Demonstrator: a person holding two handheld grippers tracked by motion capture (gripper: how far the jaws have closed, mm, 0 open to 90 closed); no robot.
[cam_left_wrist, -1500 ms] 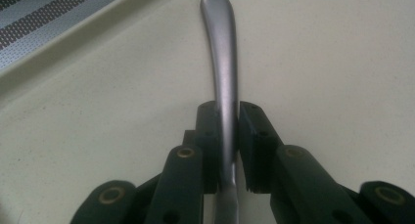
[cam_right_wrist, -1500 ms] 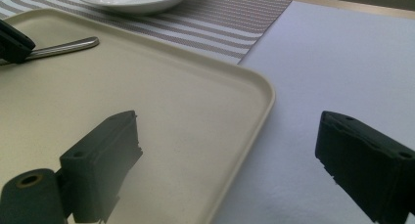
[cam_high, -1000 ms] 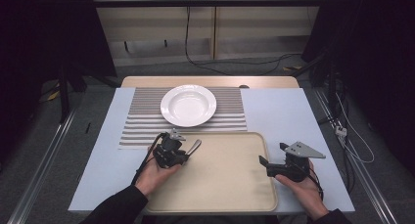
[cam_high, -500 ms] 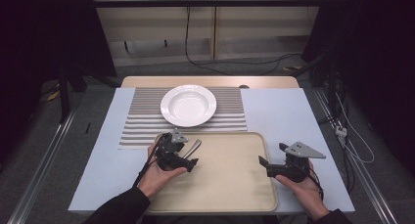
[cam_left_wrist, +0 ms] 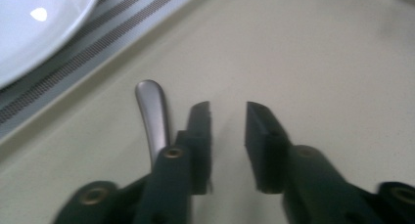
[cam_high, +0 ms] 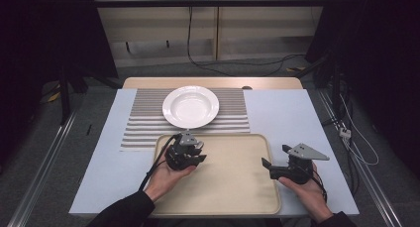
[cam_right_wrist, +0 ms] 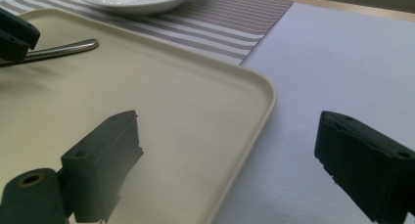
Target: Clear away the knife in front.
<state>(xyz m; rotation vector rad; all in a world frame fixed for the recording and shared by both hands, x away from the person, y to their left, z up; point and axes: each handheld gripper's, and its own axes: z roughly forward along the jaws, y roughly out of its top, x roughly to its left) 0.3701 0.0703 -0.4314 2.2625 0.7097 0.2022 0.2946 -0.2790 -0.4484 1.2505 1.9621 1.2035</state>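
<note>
A metal utensil handle [cam_left_wrist: 152, 111] lies on the beige tray [cam_high: 237, 192], its other end hidden under my left gripper. My left gripper [cam_left_wrist: 228, 121] is open just above the tray, with the handle lying outside its left jaw and nothing in the gap. From above, the left gripper [cam_high: 190, 153] sits over the tray's far left part. My right gripper [cam_right_wrist: 230, 136] is wide open and empty, straddling the tray's right rim [cam_right_wrist: 254, 111]. Its view also takes in the handle [cam_right_wrist: 63, 49] farther off.
A white plate [cam_high: 190, 106] sits on a striped mat [cam_high: 143, 123] just beyond the tray. A pale blue cloth [cam_high: 292, 118] covers the table on both sides. Cables [cam_high: 356, 147] hang off the table's right edge.
My left gripper has shifted slightly right and nearer over the tray. The right gripper has stayed put.
</note>
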